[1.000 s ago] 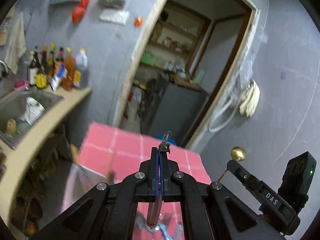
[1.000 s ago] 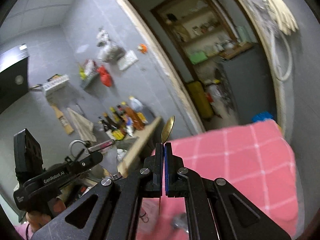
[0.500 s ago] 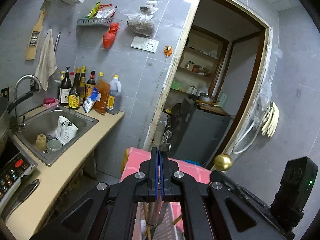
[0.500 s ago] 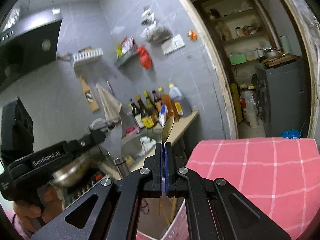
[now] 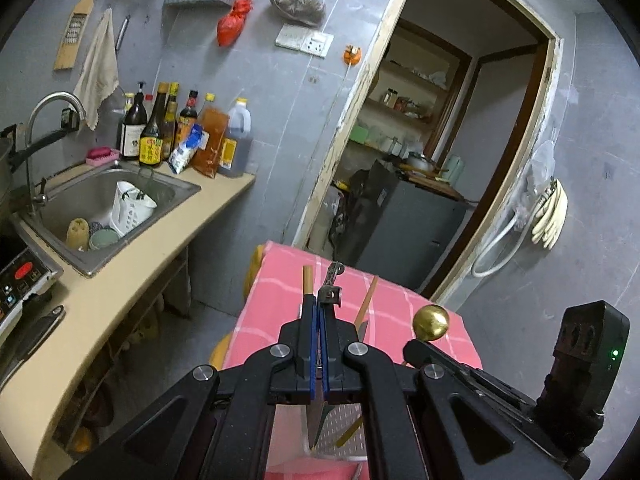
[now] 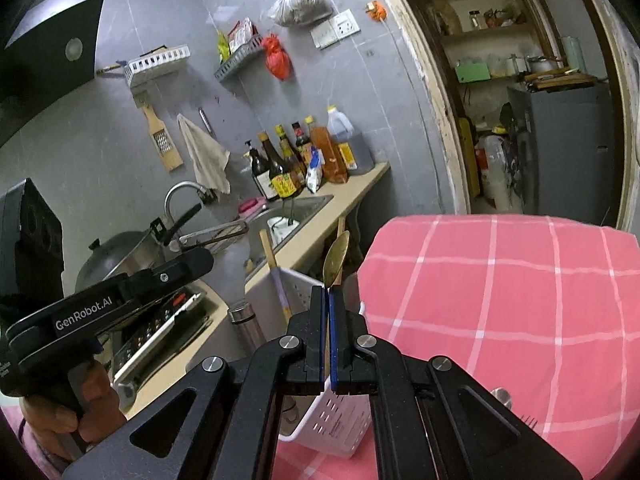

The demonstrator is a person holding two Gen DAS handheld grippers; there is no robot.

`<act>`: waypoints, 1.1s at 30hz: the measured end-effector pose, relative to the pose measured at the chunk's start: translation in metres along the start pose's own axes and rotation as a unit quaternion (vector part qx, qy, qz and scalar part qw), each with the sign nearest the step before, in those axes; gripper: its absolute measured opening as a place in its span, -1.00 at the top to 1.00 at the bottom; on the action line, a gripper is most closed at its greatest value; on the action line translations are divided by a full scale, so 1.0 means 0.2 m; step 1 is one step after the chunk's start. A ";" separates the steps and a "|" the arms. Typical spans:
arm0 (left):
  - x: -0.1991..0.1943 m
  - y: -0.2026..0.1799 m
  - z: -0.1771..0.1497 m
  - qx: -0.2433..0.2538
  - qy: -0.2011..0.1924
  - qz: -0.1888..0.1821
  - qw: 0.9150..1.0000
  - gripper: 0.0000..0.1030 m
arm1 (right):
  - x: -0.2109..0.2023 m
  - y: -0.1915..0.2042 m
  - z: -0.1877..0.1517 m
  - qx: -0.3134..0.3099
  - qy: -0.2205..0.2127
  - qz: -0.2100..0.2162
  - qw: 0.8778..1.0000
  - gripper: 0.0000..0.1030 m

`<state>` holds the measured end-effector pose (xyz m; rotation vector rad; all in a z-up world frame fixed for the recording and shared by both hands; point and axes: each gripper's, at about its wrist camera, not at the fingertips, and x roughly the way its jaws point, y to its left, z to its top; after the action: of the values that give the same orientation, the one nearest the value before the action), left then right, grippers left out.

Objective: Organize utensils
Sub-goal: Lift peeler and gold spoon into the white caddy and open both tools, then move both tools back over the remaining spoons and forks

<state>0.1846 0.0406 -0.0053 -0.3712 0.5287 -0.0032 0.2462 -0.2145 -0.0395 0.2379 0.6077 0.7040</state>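
Note:
My left gripper (image 5: 319, 304) is shut on a thin metal utensil (image 5: 331, 276) whose lower end hangs over a white perforated utensil holder (image 5: 340, 432). The holder stands on a table with a pink checked cloth (image 5: 280, 292). Wooden handles (image 5: 307, 280) stick up from the holder. My right gripper (image 6: 329, 296) is shut on the handle of a gold spoon (image 6: 336, 258), bowl upward, beside the same white holder (image 6: 332, 416). The spoon's bowl also shows in the left wrist view (image 5: 431, 323). The left gripper's body shows in the right wrist view (image 6: 100, 312).
A kitchen counter (image 5: 132, 280) with a steel sink (image 5: 100, 200), faucet and sauce bottles (image 5: 176, 136) runs along the left. An induction cooker (image 5: 20, 280) and a wok (image 6: 116, 256) sit nearer. A doorway (image 5: 440, 160) opens behind the pink table (image 6: 500, 300).
Both grippers have tilted downward and come lower over the table. The white holder and its wooden handles have come into view under both. Each gripper still holds its utensil.

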 end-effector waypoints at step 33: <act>-0.03 -0.52 -0.20 0.096 0.057 -0.108 0.988 -0.73 | -0.74 -0.61 -0.29 0.135 -0.022 -0.188 0.973 -0.90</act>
<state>0.1694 -0.0707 0.0014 -0.2383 0.5942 -0.2851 0.1869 -0.4041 -0.0699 0.3783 0.6824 0.2474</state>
